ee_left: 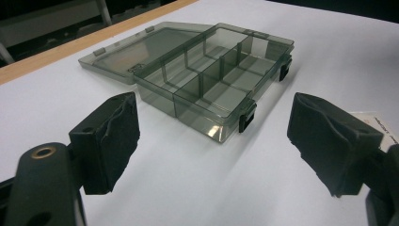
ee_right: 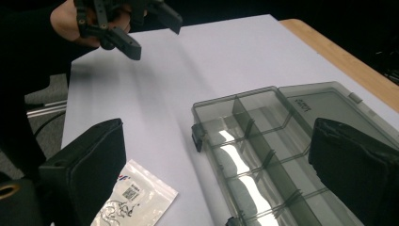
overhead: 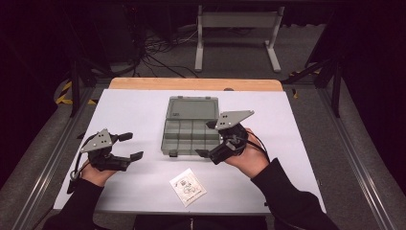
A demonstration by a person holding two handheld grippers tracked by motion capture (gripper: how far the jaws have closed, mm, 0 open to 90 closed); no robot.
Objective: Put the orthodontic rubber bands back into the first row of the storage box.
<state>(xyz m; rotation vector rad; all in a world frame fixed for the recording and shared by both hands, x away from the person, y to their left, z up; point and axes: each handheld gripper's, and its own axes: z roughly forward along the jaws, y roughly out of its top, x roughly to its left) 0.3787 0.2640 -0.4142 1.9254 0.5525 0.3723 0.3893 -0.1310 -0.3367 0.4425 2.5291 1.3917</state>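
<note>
Both tools are hovering with jaws apart — left tool, right tool — flanking the open box lying mid-surface. The right gripper view is revealing print on the bag.

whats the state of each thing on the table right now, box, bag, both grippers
translucent grey plastic compartment box: lid open, laid flat behind it, compartments empty
two black front latches: undone
small clear plastic zip bag: flat on the table, apart from the box
left gripper: open, holding nothing
right gripper: open, holding nothing
</note>
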